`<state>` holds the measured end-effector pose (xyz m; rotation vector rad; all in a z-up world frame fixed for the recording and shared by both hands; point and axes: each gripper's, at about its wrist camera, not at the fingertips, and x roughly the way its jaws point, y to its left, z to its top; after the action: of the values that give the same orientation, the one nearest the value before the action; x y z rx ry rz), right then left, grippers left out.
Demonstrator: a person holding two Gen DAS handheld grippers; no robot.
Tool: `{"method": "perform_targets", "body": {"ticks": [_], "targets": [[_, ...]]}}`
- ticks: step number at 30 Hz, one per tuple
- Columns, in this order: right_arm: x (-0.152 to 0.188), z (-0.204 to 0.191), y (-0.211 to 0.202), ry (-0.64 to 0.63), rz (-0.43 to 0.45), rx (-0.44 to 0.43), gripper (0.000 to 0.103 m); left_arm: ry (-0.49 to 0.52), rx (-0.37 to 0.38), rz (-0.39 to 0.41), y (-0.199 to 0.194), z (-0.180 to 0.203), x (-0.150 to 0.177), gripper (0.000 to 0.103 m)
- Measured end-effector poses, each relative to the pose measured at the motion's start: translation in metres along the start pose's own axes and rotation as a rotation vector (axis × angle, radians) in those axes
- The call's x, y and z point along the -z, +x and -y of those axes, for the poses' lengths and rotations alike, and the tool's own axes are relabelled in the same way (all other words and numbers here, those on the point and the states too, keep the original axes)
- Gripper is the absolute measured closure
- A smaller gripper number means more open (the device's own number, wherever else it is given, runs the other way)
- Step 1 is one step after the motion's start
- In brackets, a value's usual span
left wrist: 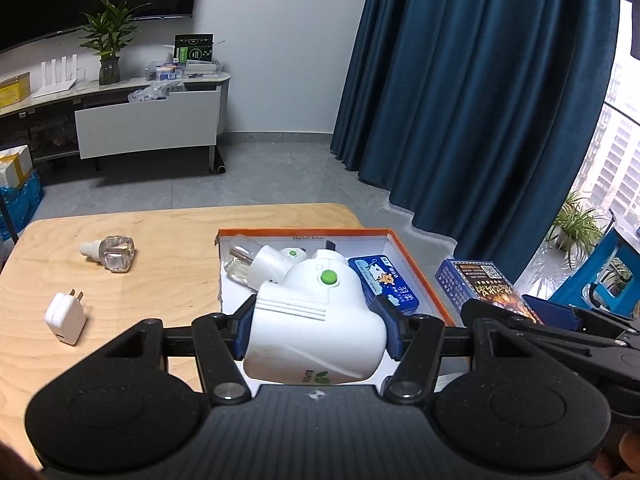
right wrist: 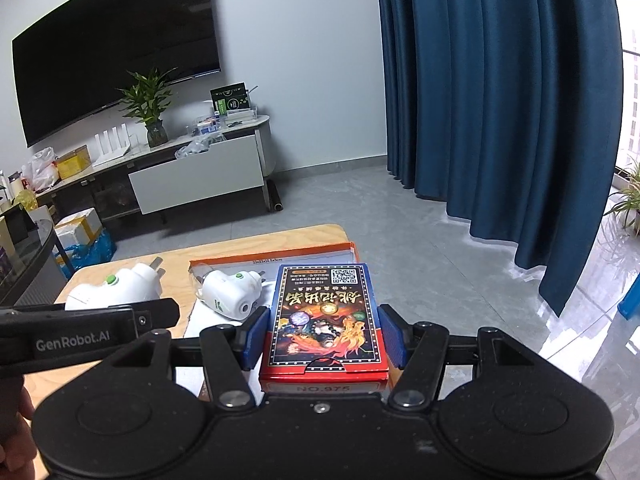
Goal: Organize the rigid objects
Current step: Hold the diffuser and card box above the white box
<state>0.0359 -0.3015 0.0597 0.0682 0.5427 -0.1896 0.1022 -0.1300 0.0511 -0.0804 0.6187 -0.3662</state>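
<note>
Left claw (left wrist: 314, 330) pinches the white plug-in heater (left wrist: 316, 320), held over the near edge of the orange tray (left wrist: 420, 264). Right claw (right wrist: 322, 338) pinches the card box (right wrist: 326, 320), to the right of the left claw. Tray's already crowded: blue tin (left wrist: 384, 284) just ahead-right, a second heater (left wrist: 276, 260) ahead-left. I'd lower the heater into the near-left gap, then release. Loose charger (left wrist: 66, 316) and bottle (left wrist: 112, 254) wait on the bench (left wrist: 160, 280) to the left.

Blue curtain (right wrist: 496, 92), grey floor (right wrist: 400, 248), wall-mounted TV (right wrist: 116, 52), white wall (left wrist: 280, 40).
</note>
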Motion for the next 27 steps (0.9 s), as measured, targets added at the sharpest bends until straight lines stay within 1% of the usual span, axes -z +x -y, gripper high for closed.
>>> {"method": "perform_targets", "body": {"ticks": [9,16,27], "targets": [[-0.0006,0.0005,-0.0038,-0.012,-0.001,-0.008,0.033,0.007,-0.014,-0.002,-0.0039,0.0080,0.0017,0.043],[-0.0013,-0.0038,-0.0058,-0.030,-0.002,-0.001,0.032,0.002,-0.005,-0.019,-0.0032,0.0102,0.0046,0.043],[-0.0015,-0.0062,-0.0058,-0.033,-0.003,0.001,0.032,-0.007,-0.008,-0.022,-0.0032,0.0111,0.0066,0.043]]}}
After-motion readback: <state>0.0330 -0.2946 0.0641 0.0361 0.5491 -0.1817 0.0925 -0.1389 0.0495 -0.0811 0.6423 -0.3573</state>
